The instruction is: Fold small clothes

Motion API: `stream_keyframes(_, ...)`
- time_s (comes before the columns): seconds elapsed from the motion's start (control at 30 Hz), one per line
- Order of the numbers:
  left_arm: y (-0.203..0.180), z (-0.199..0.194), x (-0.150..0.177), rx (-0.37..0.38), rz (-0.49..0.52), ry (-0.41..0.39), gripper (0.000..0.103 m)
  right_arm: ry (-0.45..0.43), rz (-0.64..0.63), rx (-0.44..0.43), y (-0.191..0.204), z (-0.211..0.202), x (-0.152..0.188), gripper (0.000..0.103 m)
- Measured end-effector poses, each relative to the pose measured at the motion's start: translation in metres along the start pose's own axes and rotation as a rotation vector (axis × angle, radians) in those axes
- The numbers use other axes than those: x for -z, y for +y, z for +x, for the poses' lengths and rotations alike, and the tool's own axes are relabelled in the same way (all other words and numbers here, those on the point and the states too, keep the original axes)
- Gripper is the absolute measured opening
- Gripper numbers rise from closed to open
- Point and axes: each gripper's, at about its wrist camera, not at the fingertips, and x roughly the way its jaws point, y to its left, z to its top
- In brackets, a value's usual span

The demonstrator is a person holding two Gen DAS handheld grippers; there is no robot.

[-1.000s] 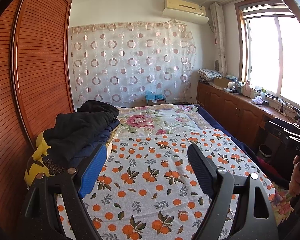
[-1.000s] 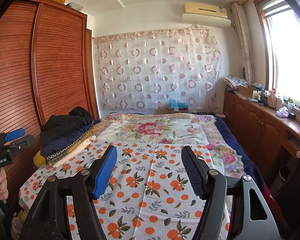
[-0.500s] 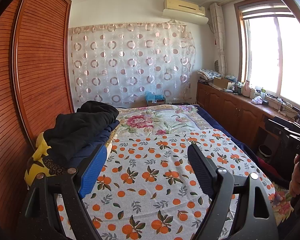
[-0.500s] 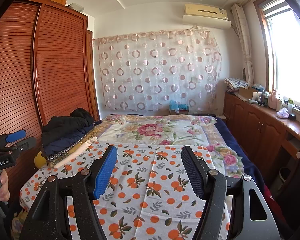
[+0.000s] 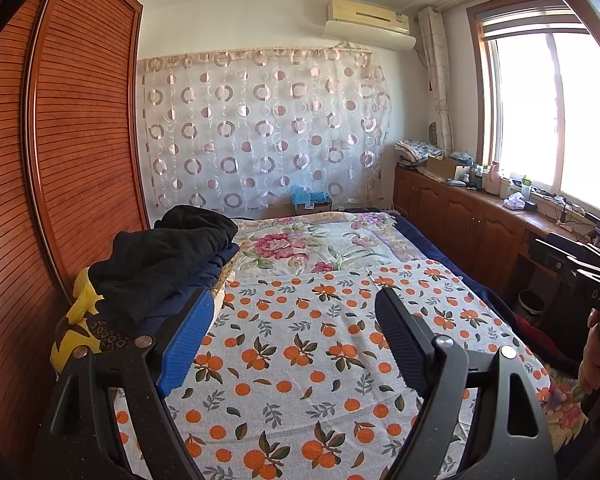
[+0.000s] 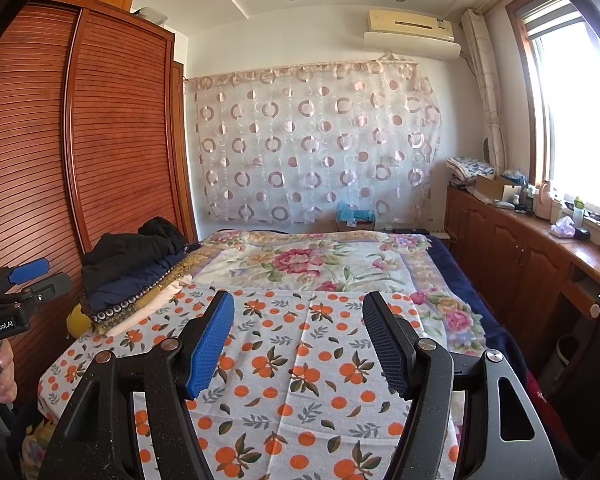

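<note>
We are holding left gripper [image 5: 292, 344] and right gripper [image 6: 298, 344] spread, nothing grasped; clothes pile [image 5: 168, 264] lying beyond left jaws on bed [image 5: 312, 364].

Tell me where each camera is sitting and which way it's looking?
Left wrist view: sits on the left gripper, looking along its open fingers over the orange-print cloth toward the circle curtain; the person's right hand shows at the right edge.
Right wrist view: sits on the right gripper, facing the same way; the person's left hand shows at the left edge.
Both share: cloth, curtain, and the pile of clothes by the wardrobe.
</note>
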Motion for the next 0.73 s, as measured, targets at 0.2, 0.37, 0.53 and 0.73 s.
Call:
stream_keyframes(0.2, 0.0002, -0.0002, 0.0005, 0.000, 0.000, 0.000, 0.083, 0.000, -0.001, -0.001, -0.0014, -0.0013, 0.0028, 0.069)
stream_keyframes(0.37, 0.0012, 0.0014, 0.0020, 0.000, 0.000, 0.000, 0.083, -0.001, -0.002, 0.000, -0.0013, -0.0016, 0.0038, 0.069)
stream_keyframes(0.53, 0.0009, 0.0010, 0.0024, 0.001, 0.001, -0.001, 0.083, -0.001, -0.003, -0.001, -0.0027, -0.0009, 0.0037, 0.069)
stream_keyframes(0.73, 0.0009, 0.0012, 0.0030, 0.001, 0.000, -0.001, 0.083, -0.001, -0.002, -0.001, -0.0035, -0.0007, 0.0038, 0.069)
